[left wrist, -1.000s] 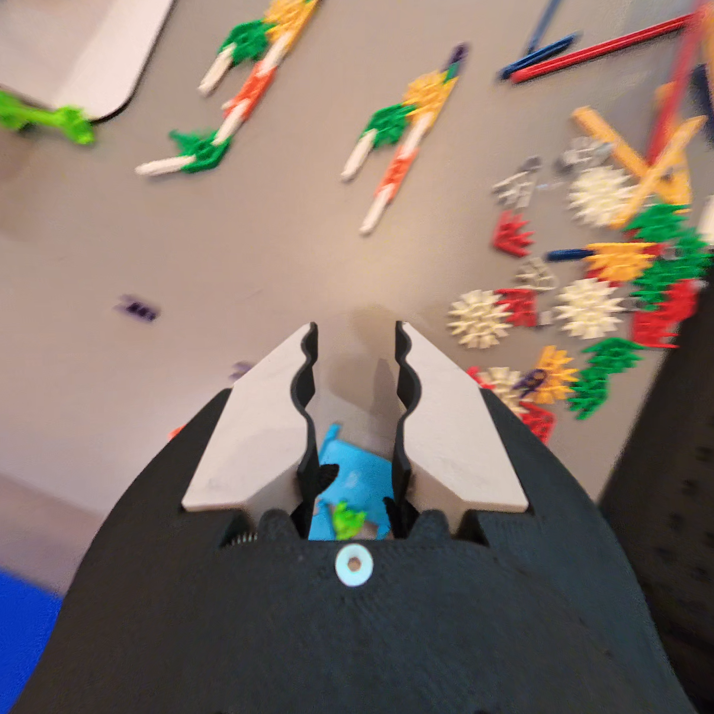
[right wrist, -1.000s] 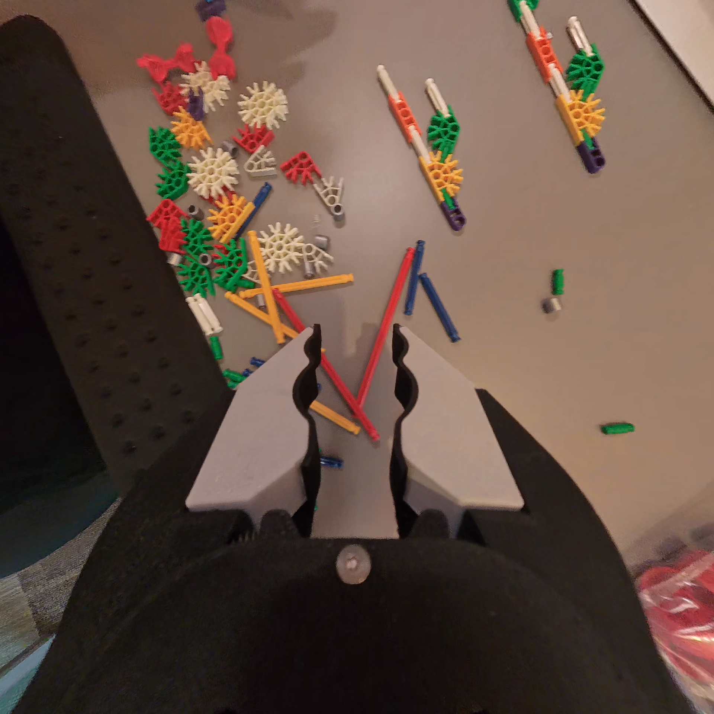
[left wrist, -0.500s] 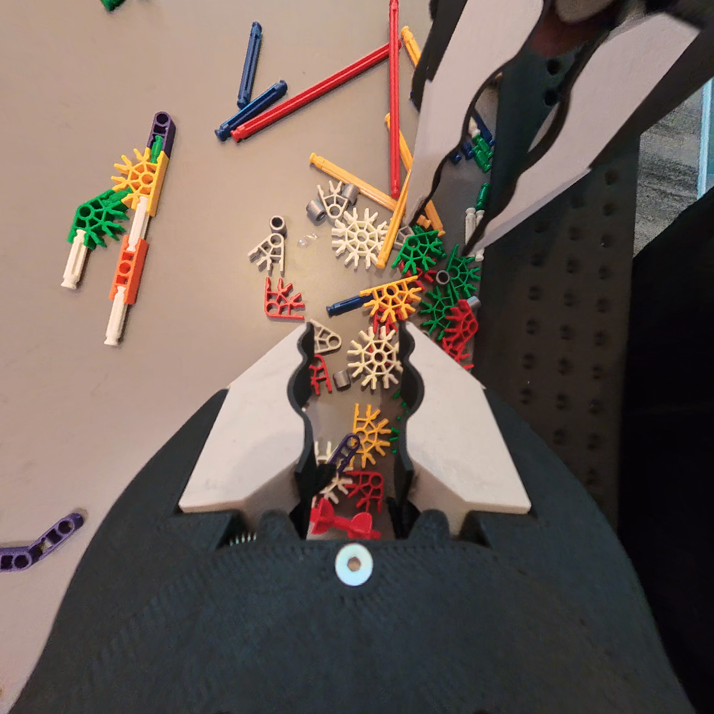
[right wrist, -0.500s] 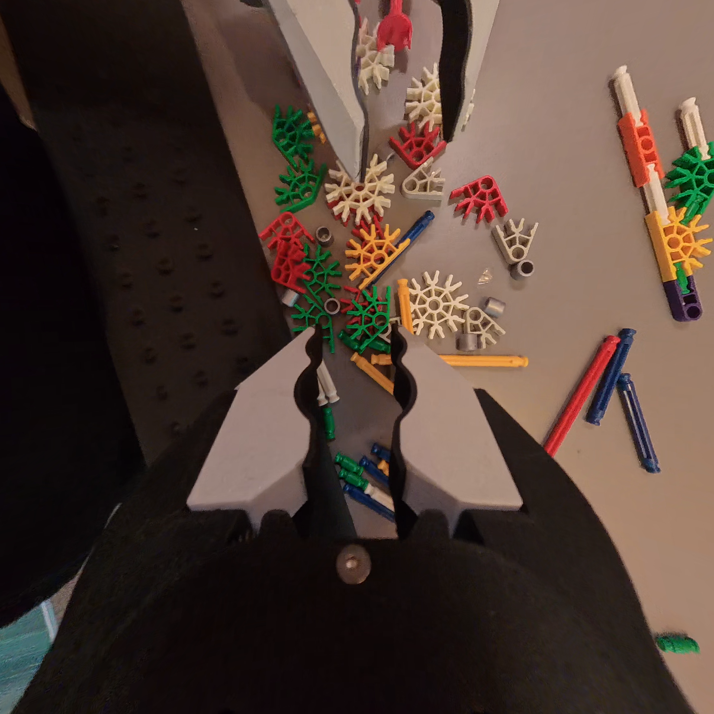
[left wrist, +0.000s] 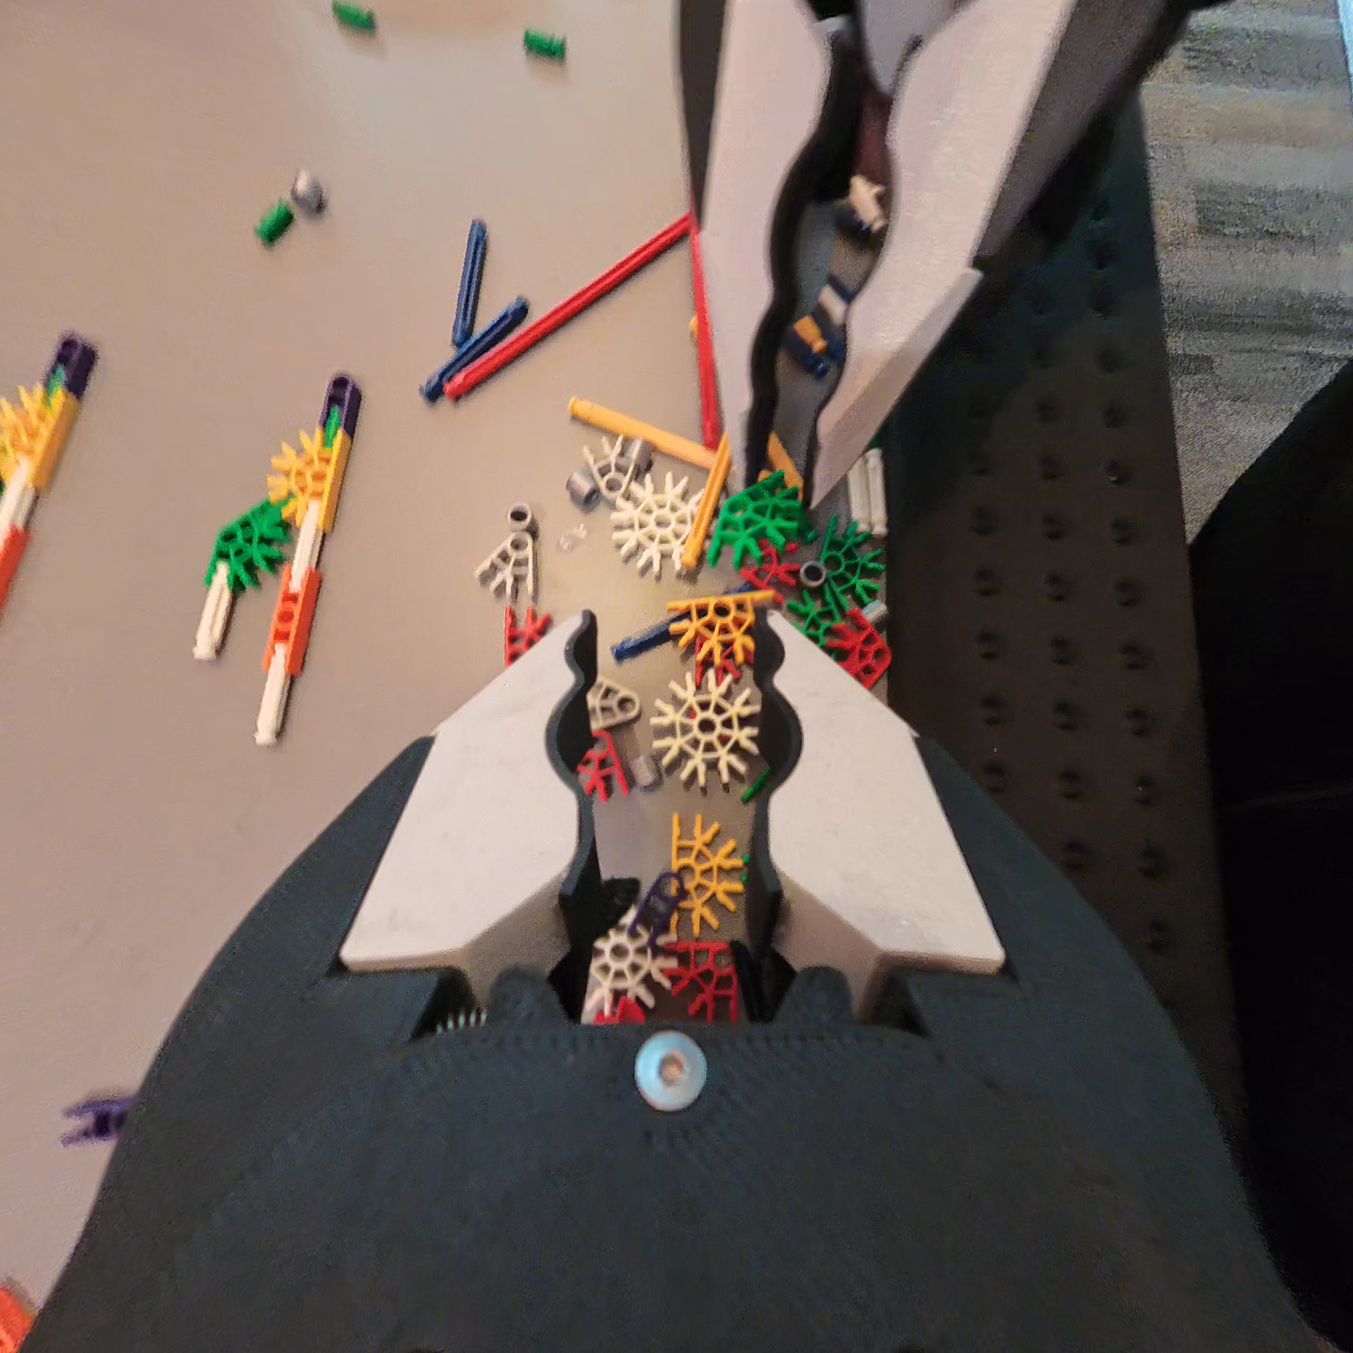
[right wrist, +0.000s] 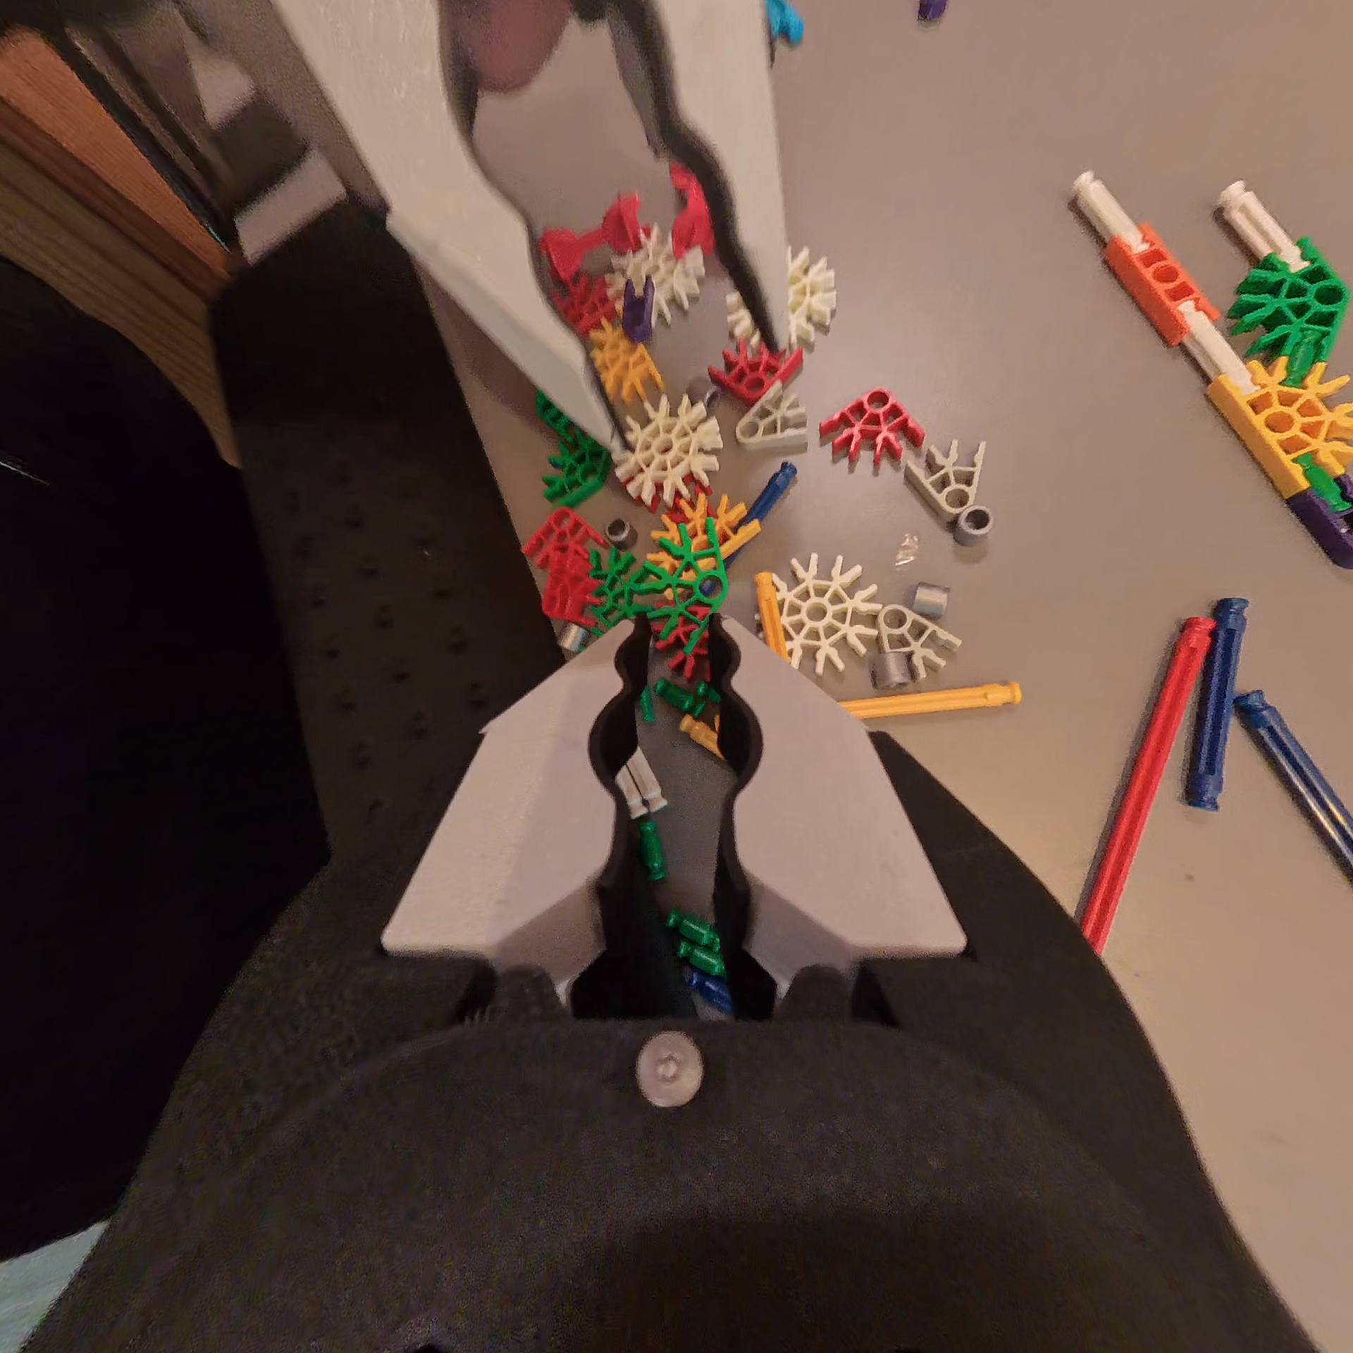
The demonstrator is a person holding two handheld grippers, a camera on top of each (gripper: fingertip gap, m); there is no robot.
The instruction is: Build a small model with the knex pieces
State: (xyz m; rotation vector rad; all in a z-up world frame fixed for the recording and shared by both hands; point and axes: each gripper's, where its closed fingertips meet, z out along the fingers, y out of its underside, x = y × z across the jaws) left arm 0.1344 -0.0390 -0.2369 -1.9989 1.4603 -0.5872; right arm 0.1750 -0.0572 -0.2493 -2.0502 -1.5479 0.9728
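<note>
A pile of plastic building connectors and rods lies on the grey table. My left gripper is open and empty, low over the pile, with a white snowflake connector between its fingers. It shows at the top of the right wrist view. My right gripper has closed to a narrow gap, its tips on the edge of a green connector that sits tilted on the pile. In the left wrist view the right gripper comes down from the top onto the green connector.
Two built strips of white, orange, green and yellow parts lie apart from the pile. Red and blue rods and a yellow rod lie loose. A black perforated surface borders the table beside the pile. There is about 6 cm between the tips of the two grippers. The yellow rod lies around 7 cm away from my right fingertips. The left camera catches it too, in the left wrist view.
Both grippers swung over the connector pile and came lower. The right jaws narrowed from wide open to a small gap at the green connector. The left jaws stayed open.
</note>
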